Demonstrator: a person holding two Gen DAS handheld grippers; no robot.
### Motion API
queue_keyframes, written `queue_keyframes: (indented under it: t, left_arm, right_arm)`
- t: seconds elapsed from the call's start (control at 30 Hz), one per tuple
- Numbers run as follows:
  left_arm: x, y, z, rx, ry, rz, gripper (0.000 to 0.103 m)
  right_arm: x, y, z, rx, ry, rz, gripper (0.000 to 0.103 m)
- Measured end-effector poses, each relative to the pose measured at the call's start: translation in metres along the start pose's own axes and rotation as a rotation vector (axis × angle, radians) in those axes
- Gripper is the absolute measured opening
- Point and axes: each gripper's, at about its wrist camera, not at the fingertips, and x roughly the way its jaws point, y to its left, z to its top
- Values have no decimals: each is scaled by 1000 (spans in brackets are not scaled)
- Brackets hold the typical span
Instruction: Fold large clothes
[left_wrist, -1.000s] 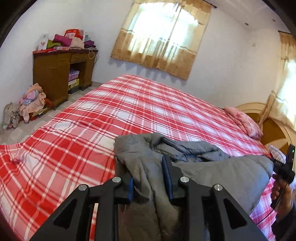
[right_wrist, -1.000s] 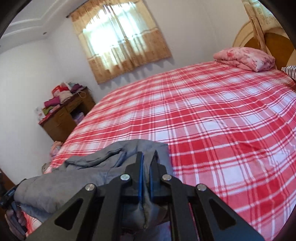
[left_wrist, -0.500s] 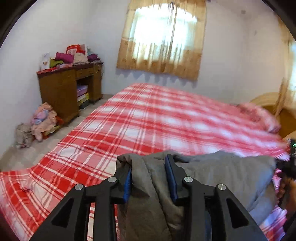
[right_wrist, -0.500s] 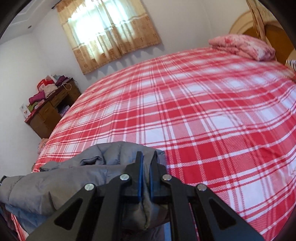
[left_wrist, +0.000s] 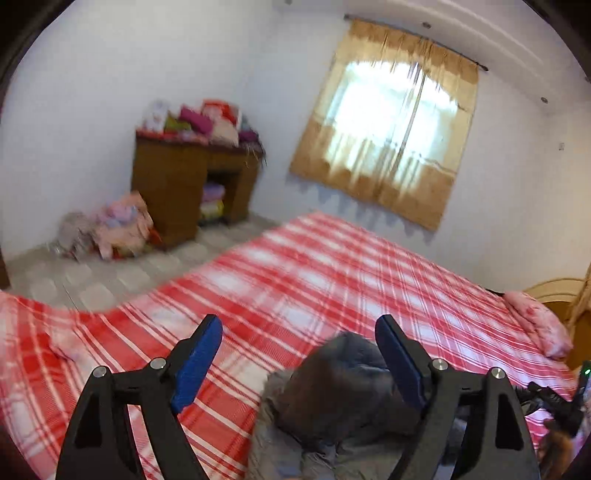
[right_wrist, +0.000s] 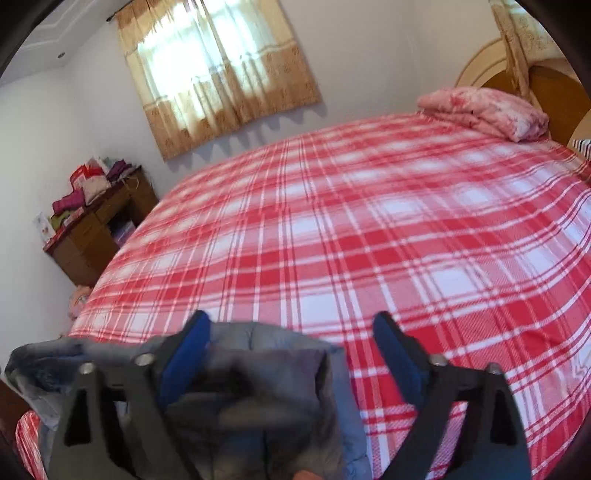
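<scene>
Left gripper (left_wrist: 299, 332): jaws opening, blue pads spread wide; nothing is pinched between them.
Left gripper pads (left_wrist: 197, 363): the left-hand pad stands over the bare bedspread; the right-hand pad overlaps the top edge of the jacket in the left wrist view; contact there cannot be told.
Right gripper (right_wrist: 291, 328): jaws opening, pads set wide apart, neither one pressing on cloth.
Right gripper pads (right_wrist: 184, 363): the left-hand pad lies against the jacket's bunched top fold; the right-hand pad stands clear over the bedspread.
Grey jacket (left_wrist: 343, 402): padded, crumpled in a heap on the near edge of the bed, below and between the fingers of both grippers.
Jacket relative to left gripper: offset toward the right-hand finger, lower right of the left wrist view.
Jacket relative to right gripper: offset toward the left-hand finger, with one part trailing away to the lower left edge of the right wrist view.
Bedspread (right_wrist: 369, 229): red and white plaid, covering the whole bed.
Pink pillow (right_wrist: 484, 110): at the head of the bed, well apart from the jacket.
Wooden desk (left_wrist: 184, 184): against the far wall, clothes piled on top.
Image quality: both views blurred.
</scene>
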Motion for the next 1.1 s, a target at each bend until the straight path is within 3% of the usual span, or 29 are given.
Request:
queue_keyframes:
  t: [0.07,0.2,0.37,0.47,0.63,0.73,1.1]
  left_arm:
    - [-2,-20,-8,73,4,-8,87]
    - [6,-69,-38,248,27,-4,87]
    - [36,-116,-67,379,86,-33,87]
    - [66,-120,-75,373,122,36,87]
    - [122,-90,-88,230,225,124,87]
    - [144,-73,-106,169,294,114,87]
    - [156,-72,-128,195,308,118,94]
  right_arm:
    - [-10,16,-3,-26,-15,8,81]
    - [-35,63,-19,-113,-46,57,64]
    - [-6,124,-45,-289,103,138,56]
    - [21,136,-50,-312,139,126,56]
    - [55,135,-64,-306,146,107,58]
    - [68,128,-72,-286,172,126,58]
    - [74,123,-85,-277,142,144,63]
